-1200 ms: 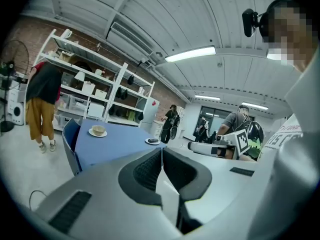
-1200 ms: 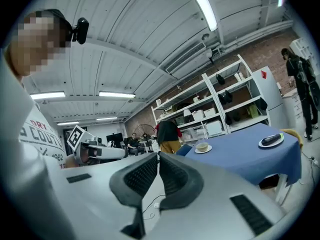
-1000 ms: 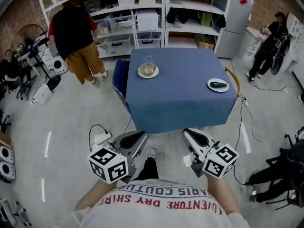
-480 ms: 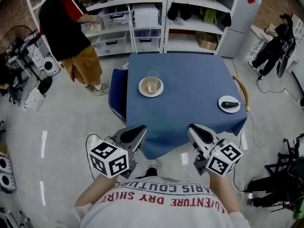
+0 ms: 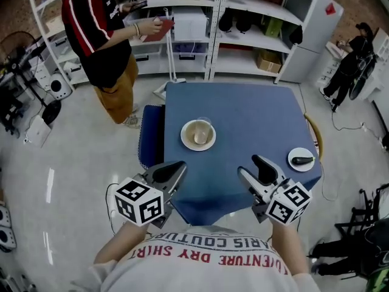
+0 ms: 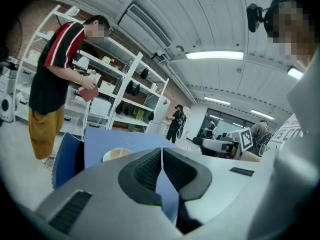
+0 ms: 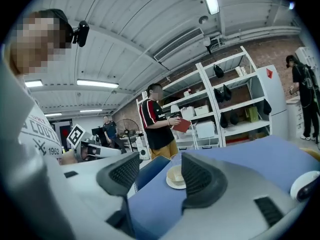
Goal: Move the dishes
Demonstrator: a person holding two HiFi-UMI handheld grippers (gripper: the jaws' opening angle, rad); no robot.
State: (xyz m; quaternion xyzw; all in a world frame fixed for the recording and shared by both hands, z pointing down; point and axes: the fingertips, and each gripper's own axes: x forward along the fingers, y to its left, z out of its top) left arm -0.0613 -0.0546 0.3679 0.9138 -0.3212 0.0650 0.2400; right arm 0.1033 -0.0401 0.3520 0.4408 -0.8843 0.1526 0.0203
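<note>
A cream bowl (image 5: 198, 133) sits on a white plate, with a clear glass just behind it, on the blue-clothed table (image 5: 249, 117); the same bowl (image 6: 117, 154) (image 7: 176, 176) appears in both gripper views. A small white plate (image 5: 301, 159) (image 7: 305, 184) with a dark object on it lies near the table's right edge. My left gripper (image 5: 171, 171) (image 6: 161, 156) is shut with nothing in it, at the table's near left edge. My right gripper (image 5: 259, 167) (image 7: 160, 176) is open and empty over the near edge, between the two dishes.
A blue chair (image 5: 150, 136) stands against the table's left side and a wooden chair back (image 5: 316, 134) at its right. A person in a red-and-black shirt (image 5: 100, 32) stands by white shelves (image 5: 243, 23) beyond the table. Another person (image 5: 354, 50) is at the far right.
I have come closer to the table: both grippers went from short of its near edge to over it. The person at the shelves has turned and now holds a red item.
</note>
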